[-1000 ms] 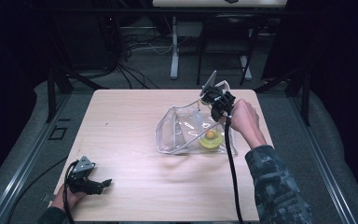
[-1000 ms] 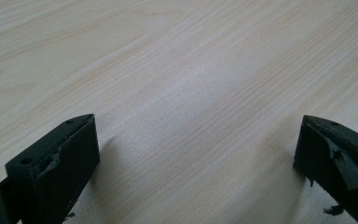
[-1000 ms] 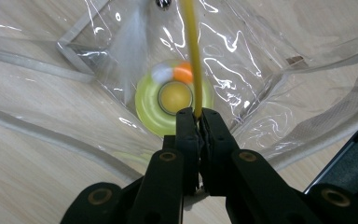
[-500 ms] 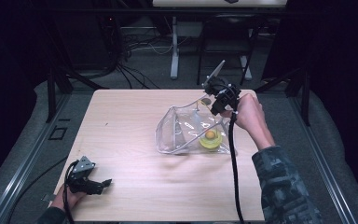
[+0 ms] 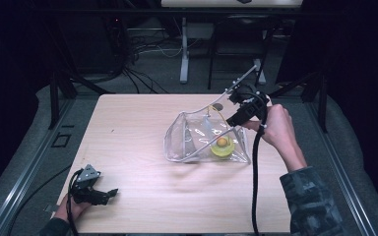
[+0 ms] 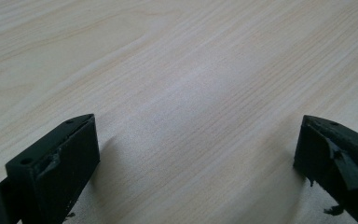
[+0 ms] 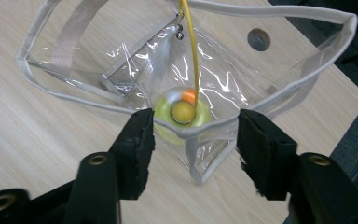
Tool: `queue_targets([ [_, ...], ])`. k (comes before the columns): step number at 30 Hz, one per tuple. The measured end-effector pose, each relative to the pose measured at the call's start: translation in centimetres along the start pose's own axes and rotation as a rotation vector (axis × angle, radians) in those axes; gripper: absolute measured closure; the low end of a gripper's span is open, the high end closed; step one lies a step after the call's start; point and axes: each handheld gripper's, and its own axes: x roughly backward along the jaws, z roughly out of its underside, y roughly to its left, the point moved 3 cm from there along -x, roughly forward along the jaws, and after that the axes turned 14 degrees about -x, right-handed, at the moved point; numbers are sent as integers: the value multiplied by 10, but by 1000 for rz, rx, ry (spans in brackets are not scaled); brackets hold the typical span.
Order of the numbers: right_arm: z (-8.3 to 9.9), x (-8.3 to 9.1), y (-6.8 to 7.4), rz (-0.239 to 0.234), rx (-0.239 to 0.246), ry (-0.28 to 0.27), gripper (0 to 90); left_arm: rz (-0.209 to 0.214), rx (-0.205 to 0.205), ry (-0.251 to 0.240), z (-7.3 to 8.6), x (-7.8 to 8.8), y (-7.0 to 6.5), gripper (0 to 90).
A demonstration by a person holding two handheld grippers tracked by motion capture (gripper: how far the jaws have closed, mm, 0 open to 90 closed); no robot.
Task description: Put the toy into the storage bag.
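Right gripper has lifted off the clear bag and pulled toward the table's far right corner since a second ago; its jaws have just been opening and now stand apart, released, nothing pinched. In the right gripper view the bag's rim corner sits between the pads without either pressing on it. Bag rests right of the table's centre, mouth gaping, handle strap up toward the far edge. Inside at its right end: yellow ring toy with an orange ball on top, thin yellow cord running up from it. Small round hole in the tabletop just beyond the bag. Left gripper at the near left corner, jaws wide apart, bare wood between them. Whole left half and the near edge of the table are open; the bag's right end lies well inside the right edge
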Motion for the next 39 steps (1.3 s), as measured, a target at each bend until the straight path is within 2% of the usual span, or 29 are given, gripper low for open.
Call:
queue_targets([
  [1, 0, 0, 0, 0, 0, 0, 430, 0, 0, 0, 0, 0, 0, 0],
  [2, 6, 3, -2, 5, -8, -7, 332, 0, -2, 2, 0, 0, 0, 0],
  [3, 6, 3, -2, 5, -8, -7, 332, 0, -2, 2, 0, 0, 0, 0],
  [6, 18, 6, -6, -2, -36, -19, 225, -1, 3, -1, 0, 0, 0, 0],
  [11, 34, 7, -15, 0, -59, -55, 157, 0, 3, -1, 0, 0, 0, 0],
  [15, 46, 4, -22, 2, -78, -54, 88, 0, 1, 0, 0, 0, 0, 0],
  [17, 52, 2, -25, 1, -86, -34, 53, -1, 1, 2, 0, 0, 0, 0],
  [25, 75, -11, -32, 2, -111, -16, 26, 0, 1, 0, 0, 0, 0, 0],
  [34, 115, -40, -33, -12, -154, 4, 8, -1, 1, 2, 0, 0, 0, 0],
  [39, 133, -52, -35, 15, -143, 18, 16, -3, 1, 2, 0, 0, 0, 0],
])
